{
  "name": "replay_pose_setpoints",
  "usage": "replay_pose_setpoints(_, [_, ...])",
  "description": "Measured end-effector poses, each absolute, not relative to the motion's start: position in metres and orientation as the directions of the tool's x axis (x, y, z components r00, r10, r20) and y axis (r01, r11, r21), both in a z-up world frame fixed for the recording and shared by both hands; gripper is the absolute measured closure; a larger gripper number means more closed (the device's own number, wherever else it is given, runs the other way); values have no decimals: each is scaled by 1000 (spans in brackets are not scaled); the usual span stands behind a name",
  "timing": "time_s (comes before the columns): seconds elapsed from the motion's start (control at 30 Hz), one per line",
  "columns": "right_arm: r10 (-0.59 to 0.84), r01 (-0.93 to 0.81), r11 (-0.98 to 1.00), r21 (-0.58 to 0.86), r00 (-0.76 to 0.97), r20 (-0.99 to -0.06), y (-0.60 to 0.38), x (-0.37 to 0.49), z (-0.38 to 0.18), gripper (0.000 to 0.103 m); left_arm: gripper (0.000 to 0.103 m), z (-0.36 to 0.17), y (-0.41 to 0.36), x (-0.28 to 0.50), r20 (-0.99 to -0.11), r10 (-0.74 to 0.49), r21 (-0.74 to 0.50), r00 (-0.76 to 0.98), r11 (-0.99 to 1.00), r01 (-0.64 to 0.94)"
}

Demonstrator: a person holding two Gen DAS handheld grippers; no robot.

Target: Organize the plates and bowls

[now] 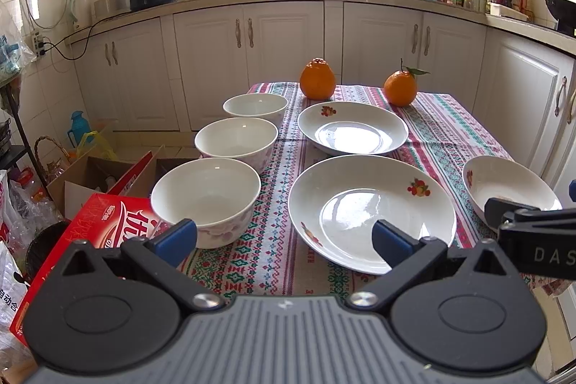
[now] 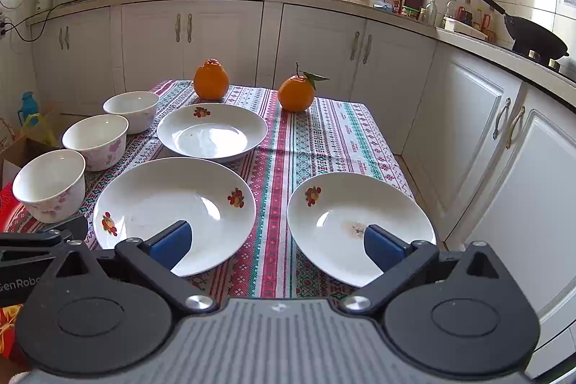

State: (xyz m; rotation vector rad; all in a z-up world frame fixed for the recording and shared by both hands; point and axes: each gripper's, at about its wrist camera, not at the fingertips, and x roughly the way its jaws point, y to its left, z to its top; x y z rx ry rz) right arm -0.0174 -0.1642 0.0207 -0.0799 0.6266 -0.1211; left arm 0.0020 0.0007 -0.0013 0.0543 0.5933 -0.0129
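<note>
Three white bowls stand in a row along the table's left edge: near bowl (image 1: 207, 193) (image 2: 50, 184), middle bowl (image 1: 235, 141) (image 2: 96, 139), far bowl (image 1: 255, 107) (image 2: 131, 108). Three white plates with fruit prints lie on the cloth: near left plate (image 1: 363, 207) (image 2: 169, 204), far plate (image 1: 352, 126) (image 2: 212, 130), near right plate (image 1: 504, 186) (image 2: 356, 222). My left gripper (image 1: 284, 240) is open and empty, held above the table's near edge between the near bowl and the near left plate. My right gripper (image 2: 277, 242) is open and empty, between the two near plates.
Two oranges (image 1: 317, 78) (image 1: 400, 88) sit at the table's far end on the patterned tablecloth (image 2: 316, 139). A red carton (image 1: 90, 233) and cardboard boxes (image 1: 90, 175) stand on the floor to the left. White kitchen cabinets (image 2: 504, 139) run behind and to the right.
</note>
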Motion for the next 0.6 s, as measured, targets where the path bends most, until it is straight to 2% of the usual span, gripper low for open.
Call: replay_pose_setpoints(0.6, [-139, 84, 989, -122, 806, -575, -162, -18, 23, 0, 1, 1, 2, 0, -559, 4, 43, 829, 999, 25])
